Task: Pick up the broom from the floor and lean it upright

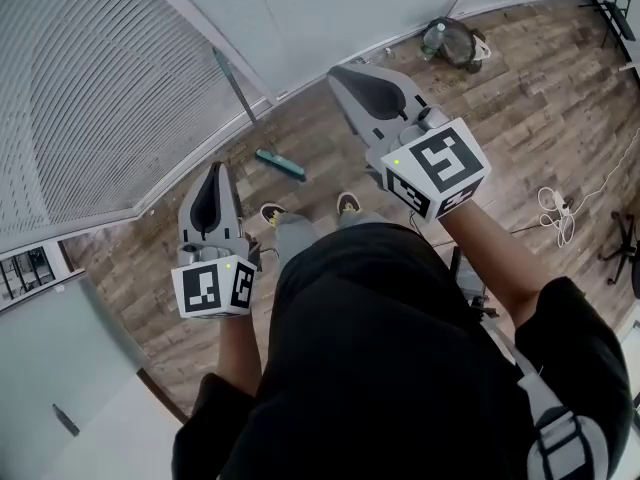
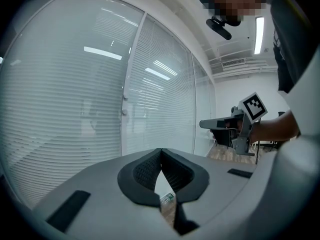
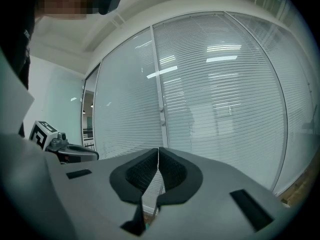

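Observation:
The broom (image 1: 237, 90) stands tilted against the glass wall, and its teal head (image 1: 281, 164) rests on the wood floor. No gripper touches it. My left gripper (image 1: 213, 170) is held up at the left, nearer than the broom head, shut and empty. My right gripper (image 1: 341, 72) is raised to the right of the broom handle, also shut with nothing in it. The left gripper view has its jaws (image 2: 161, 150) closed together before the blinds, with the right gripper (image 2: 220, 124) off to the right. In the right gripper view the jaws (image 3: 158, 149) meet, and the left gripper (image 3: 75, 154) is at the left.
Glass walls with white blinds (image 1: 90, 88) run along the left and far side. A dark bag with a bottle (image 1: 455, 40) lies by the far wall. A white cable (image 1: 556, 210) and a chair base (image 1: 627, 240) are at the right. The person's shoes (image 1: 347, 204) stand below the grippers.

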The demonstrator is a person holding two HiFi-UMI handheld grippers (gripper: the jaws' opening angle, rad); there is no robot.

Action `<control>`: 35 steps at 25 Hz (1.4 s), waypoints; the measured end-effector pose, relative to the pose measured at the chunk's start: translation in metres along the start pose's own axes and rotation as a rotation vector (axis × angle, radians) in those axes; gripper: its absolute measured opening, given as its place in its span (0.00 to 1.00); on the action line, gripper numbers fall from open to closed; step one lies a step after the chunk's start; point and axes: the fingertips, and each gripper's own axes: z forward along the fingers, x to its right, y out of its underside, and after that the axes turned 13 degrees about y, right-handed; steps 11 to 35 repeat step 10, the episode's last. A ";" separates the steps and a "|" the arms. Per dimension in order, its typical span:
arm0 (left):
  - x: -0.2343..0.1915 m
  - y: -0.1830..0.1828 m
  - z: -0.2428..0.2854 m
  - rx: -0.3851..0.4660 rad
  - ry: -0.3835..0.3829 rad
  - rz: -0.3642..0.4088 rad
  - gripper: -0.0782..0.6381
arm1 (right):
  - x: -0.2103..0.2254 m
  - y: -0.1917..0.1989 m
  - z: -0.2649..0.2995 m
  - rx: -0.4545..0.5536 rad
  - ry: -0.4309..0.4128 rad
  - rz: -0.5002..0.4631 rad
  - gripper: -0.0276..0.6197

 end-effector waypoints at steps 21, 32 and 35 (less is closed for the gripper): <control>0.010 -0.006 0.007 0.003 0.011 0.033 0.14 | 0.005 -0.002 -0.005 0.007 0.001 -0.010 0.07; 0.010 -0.006 0.007 0.003 0.011 0.033 0.14 | 0.005 -0.002 -0.005 0.007 0.001 -0.010 0.07; 0.010 -0.006 0.007 0.003 0.011 0.033 0.14 | 0.005 -0.002 -0.005 0.007 0.001 -0.010 0.07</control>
